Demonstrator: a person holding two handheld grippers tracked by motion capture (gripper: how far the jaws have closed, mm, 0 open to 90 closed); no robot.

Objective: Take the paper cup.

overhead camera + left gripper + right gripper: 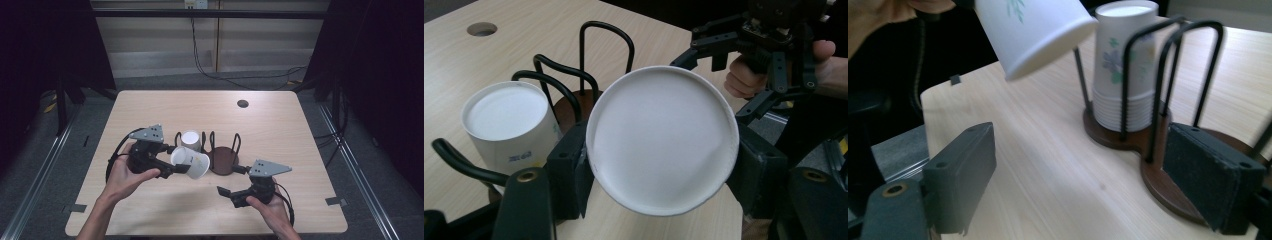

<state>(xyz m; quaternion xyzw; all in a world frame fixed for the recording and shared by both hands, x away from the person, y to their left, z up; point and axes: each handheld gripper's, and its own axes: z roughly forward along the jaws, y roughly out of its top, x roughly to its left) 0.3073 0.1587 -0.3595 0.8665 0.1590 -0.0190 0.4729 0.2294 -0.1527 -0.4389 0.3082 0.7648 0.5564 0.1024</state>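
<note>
The paper cup (191, 163) lies on its side in my left gripper (175, 162), jaws clamped on its walls, lifted just in front of the wire cup holder (222, 159). A stack of cups (191, 140) stands upside down in that holder's left bay. My right gripper (231, 180) gapes empty near its wooden base.

Loose paper cup (191, 162): one
Stack of paper cups (191, 140): one
Cup rack (223, 159): one
Grippers: two
</note>
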